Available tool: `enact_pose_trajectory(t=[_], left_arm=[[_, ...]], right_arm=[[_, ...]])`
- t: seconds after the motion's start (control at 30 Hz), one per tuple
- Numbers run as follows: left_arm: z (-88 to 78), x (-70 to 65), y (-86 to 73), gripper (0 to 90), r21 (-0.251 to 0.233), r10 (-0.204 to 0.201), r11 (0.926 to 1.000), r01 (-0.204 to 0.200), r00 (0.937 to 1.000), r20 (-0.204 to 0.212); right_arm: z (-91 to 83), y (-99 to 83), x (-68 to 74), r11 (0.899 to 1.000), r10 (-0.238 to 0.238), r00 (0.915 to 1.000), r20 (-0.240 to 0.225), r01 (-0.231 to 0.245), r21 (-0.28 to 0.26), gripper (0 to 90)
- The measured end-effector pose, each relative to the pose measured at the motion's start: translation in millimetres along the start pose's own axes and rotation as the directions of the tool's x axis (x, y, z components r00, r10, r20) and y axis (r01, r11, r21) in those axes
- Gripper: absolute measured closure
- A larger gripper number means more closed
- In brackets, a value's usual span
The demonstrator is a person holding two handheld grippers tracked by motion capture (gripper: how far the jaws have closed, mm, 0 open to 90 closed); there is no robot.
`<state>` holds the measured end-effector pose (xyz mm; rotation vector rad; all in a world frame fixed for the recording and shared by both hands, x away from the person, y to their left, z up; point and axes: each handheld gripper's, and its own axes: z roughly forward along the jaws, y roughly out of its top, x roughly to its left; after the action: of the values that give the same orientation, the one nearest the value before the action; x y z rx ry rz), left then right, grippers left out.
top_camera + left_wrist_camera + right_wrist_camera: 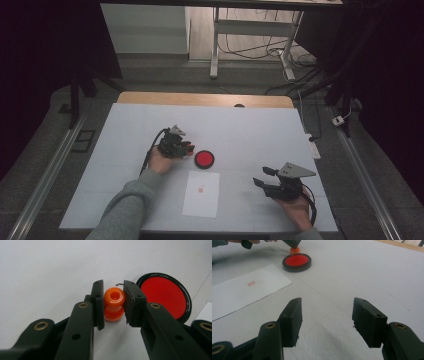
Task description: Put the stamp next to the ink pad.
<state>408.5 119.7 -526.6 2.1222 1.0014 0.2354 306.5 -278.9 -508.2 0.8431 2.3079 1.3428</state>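
An orange knob-shaped stamp (pixel 114 302) stands upright between the jaws of my left gripper (pixel 113 287), which is shut on its rounded handle. Its base is at or just above the white table, right beside a round black ink pad with a red centre (pixel 165 296). From above, the left gripper (pixel 187 147) sits just left of the ink pad (pixel 204 159). My right gripper (pixel 327 307) is open with nothing between its fingers, hovering low over the table. In the high view the right gripper (pixel 260 176) is at the front right.
A white sheet of paper (pixel 201 194) with a small red stamp mark lies in front of the ink pad, between the two hands. The white table cover (pixel 250 130) ends at a wooden edge at the back. Table legs and cables stand beyond on the floor.
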Motion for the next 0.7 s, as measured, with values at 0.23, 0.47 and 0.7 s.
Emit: enact_pose_trajectory(t=[0.23,0.47,0.7], left_arm=[[-1.4,-1.9,-1.8,61.4,0.004,0.003,1.0,-0.003,1.0,-0.003],[-20.7,-4.9,0.4,42.6,-0.077,-0.021,0.9968,0.021,0.9998,0.0],[-44.1,-14.4,-5.5,34.1,-0.103,-0.01,0.9946,0.012,0.9998,0.017]], right_arm=[[0.0,-0.3,-0.1,1.0,0.002,1.0,0.001,-0.002,-0.001,40.6],[-0.6,-0.4,-0.4,1.0,0.003,1.0,0.003,-0.003,0.002,40.5],[-0.7,-1.3,0.1,1.0,0.005,1.0,0.004,-0.005,0.001,40.3]])
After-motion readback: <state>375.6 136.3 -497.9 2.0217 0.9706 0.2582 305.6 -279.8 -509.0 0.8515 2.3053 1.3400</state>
